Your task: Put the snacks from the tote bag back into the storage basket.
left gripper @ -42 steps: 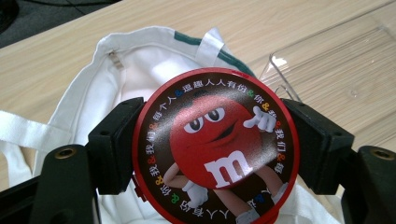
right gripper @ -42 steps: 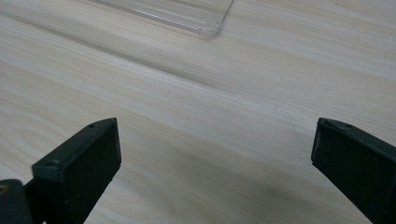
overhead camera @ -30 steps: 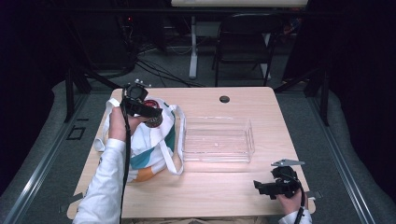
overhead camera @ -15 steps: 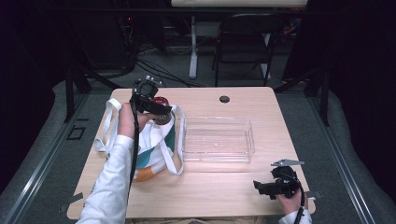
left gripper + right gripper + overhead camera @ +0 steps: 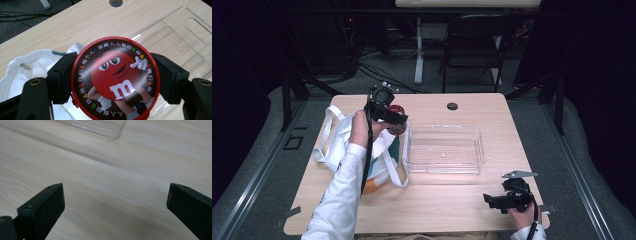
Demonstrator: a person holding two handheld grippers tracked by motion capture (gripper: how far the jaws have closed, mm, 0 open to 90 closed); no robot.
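My left gripper (image 5: 396, 121) is shut on a round red candy tin (image 5: 115, 79) with a cartoon candy figure on its lid; its jaws press the tin's two sides. It holds the tin (image 5: 397, 112) above the right edge of a white tote bag (image 5: 339, 145), close to the left end of a clear plastic tray (image 5: 445, 150). In the left gripper view the bag (image 5: 27, 67) lies below left and the tray (image 5: 180, 40) to the right. My right gripper (image 5: 491, 200) rests open at the table's front right, its jaws wide apart over bare wood (image 5: 112, 195).
The wooden table (image 5: 437, 200) has a round cable hole (image 5: 452, 106) near its back edge. A dark folding chair (image 5: 472, 45) and cables stand on the floor behind the table. A corner of the clear tray (image 5: 110, 131) lies ahead of the right gripper.
My left gripper has lifted the tin out of the bag and carried it right, toward the tray. The right gripper has stayed in place.
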